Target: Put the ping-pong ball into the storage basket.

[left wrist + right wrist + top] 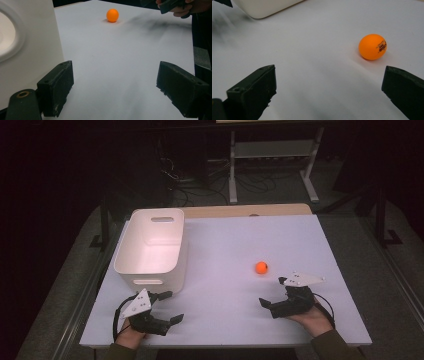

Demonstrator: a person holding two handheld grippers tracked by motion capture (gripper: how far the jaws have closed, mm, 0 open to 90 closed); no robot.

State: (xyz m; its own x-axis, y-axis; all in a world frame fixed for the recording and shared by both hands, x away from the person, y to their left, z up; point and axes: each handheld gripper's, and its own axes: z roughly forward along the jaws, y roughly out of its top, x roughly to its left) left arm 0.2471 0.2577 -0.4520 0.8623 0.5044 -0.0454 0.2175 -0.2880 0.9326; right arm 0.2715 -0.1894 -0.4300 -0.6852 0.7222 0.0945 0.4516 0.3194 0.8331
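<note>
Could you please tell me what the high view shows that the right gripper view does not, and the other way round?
The high view alone takes in the whole white bin with its open top and handle slot, both hands, and the floor with its cables. The right gripper view alone shows black print on the orange ball and the right gripper jaws wide apart, close up. Both show the ball lying free on the white table.

The right gripper stands over the white table with its two black jaws spread wide and nothing between them. An orange ball with black print rests ahead, near the right-hand jaw. A white bin sits far off.
</note>
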